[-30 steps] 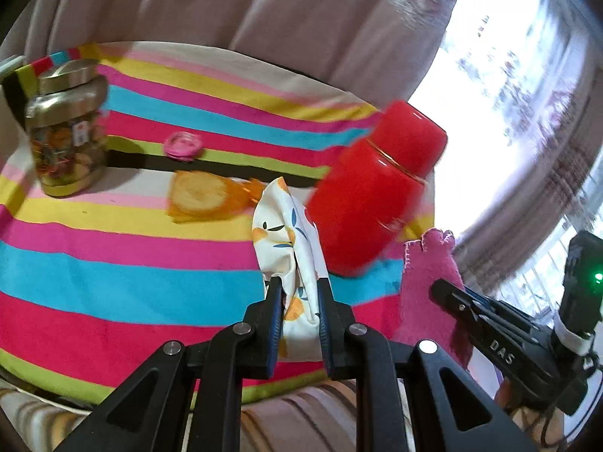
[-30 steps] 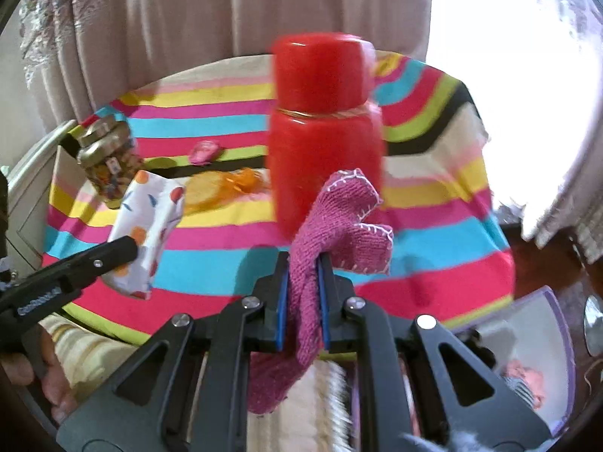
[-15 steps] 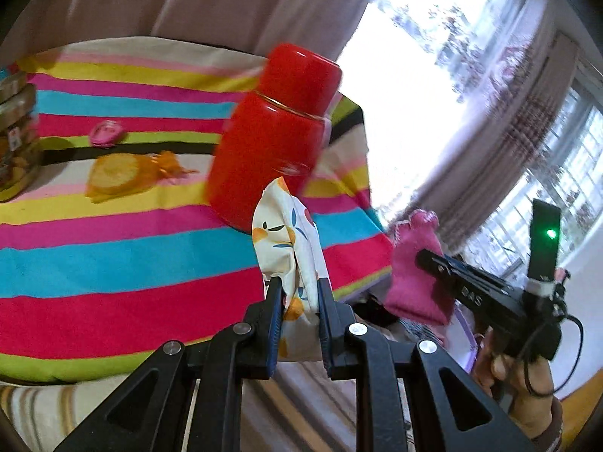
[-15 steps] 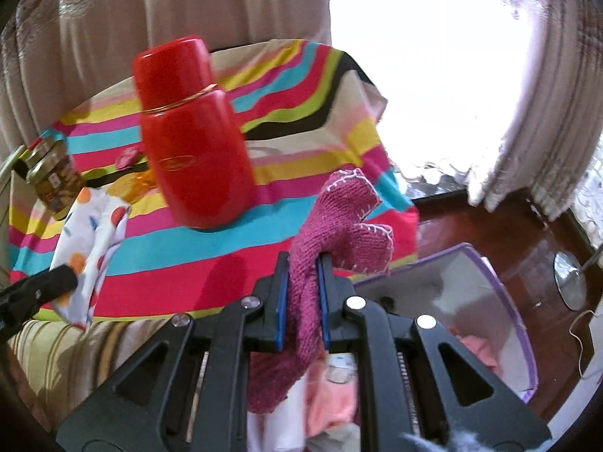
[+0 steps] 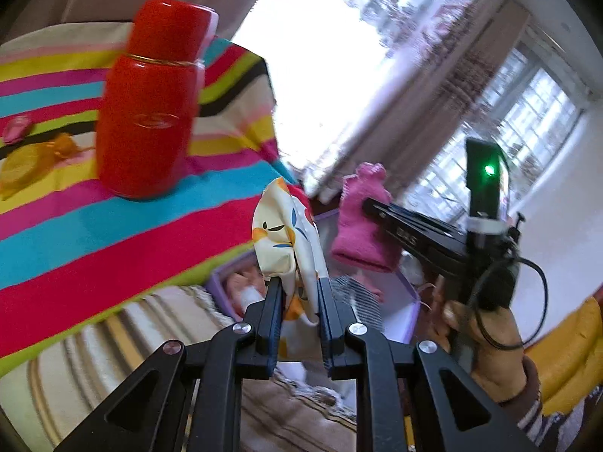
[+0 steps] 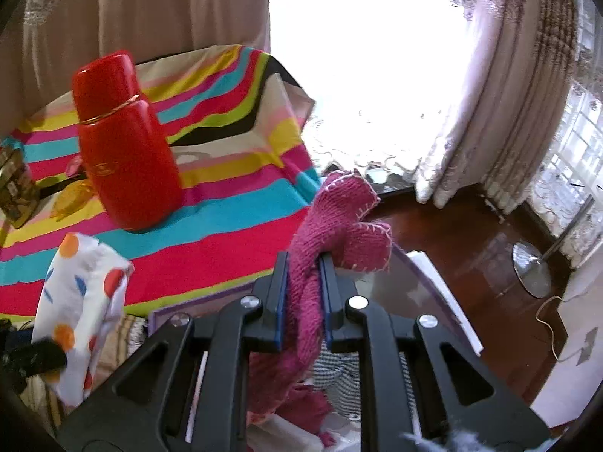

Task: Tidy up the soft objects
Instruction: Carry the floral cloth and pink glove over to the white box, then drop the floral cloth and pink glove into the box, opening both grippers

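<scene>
My left gripper point(image 5: 299, 282) is shut on a white cloth with orange and blue print point(image 5: 286, 233), held in the air past the table's edge; the cloth also shows in the right wrist view point(image 6: 81, 301). My right gripper point(image 6: 304, 260) is shut on a magenta knitted piece point(image 6: 339, 222), also seen in the left wrist view point(image 5: 360, 222). Both hang above a purple-rimmed box point(image 5: 409, 318) that holds several soft items, among them pink and striped cloth point(image 6: 339, 376).
A round table under a striped cloth point(image 5: 113, 233) stands to the left with a red flask point(image 5: 150, 105), an orange wrapped item point(image 5: 30, 162), a small pink object point(image 5: 17, 128) and a jar point(image 6: 15, 188). Curtains, a dark wooden floor point(image 6: 471, 248) and a lamp base point(image 6: 531, 267) lie to the right.
Both grippers have swung right, off the table, with their cloths still held. The purple box has come into view below them.
</scene>
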### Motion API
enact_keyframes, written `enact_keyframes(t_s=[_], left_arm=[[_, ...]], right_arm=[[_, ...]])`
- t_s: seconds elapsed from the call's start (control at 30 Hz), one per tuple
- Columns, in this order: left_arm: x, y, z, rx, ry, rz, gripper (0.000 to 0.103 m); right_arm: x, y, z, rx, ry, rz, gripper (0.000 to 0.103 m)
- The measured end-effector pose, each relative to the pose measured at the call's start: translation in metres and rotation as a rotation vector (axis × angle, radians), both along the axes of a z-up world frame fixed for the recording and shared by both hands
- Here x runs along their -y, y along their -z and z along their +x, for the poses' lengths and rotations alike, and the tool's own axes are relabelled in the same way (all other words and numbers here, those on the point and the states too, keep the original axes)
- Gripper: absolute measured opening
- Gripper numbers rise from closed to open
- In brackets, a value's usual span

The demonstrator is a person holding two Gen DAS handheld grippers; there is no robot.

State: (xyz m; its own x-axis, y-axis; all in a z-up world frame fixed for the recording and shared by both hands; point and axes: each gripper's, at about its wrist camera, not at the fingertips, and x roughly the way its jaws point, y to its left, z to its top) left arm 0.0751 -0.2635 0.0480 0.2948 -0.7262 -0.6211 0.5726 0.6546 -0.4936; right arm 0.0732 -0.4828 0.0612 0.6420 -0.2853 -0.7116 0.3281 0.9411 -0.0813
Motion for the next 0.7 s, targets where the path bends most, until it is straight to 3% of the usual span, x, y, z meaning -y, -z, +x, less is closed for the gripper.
enact_keyframes(t_s=[0.1, 0.13, 0.17, 0.23, 0.27, 0.7], left_arm=[[0.012, 0.002, -0.003, -0.031, 0.075, -0.012, 0.020], [0.015, 0.004, -0.004, -0.044, 0.097, -0.014, 0.027], [0.019, 0.006, -0.004, -0.055, 0.113, -0.001, 0.036], [0.020, 0.006, -0.007, -0.049, 0.111, 0.017, 0.043], [0.019, 0.006, -0.006, -0.055, 0.107, 0.013, 0.043], [-0.002, 0.008, 0.006, -0.072, 0.026, 0.005, 0.044]], right_arm=[[0.006, 0.002, -0.002, -0.014, 0.020, 0.003, 0.021], [0.009, 0.003, -0.002, -0.019, 0.028, 0.006, 0.027], [0.010, 0.003, -0.002, -0.020, 0.033, 0.008, 0.039], [0.012, 0.002, -0.003, -0.013, 0.042, 0.011, 0.060], [0.012, 0.001, -0.003, -0.008, 0.044, 0.009, 0.065], [-0.006, 0.006, 0.003, -0.033, -0.014, 0.004, 0.066]])
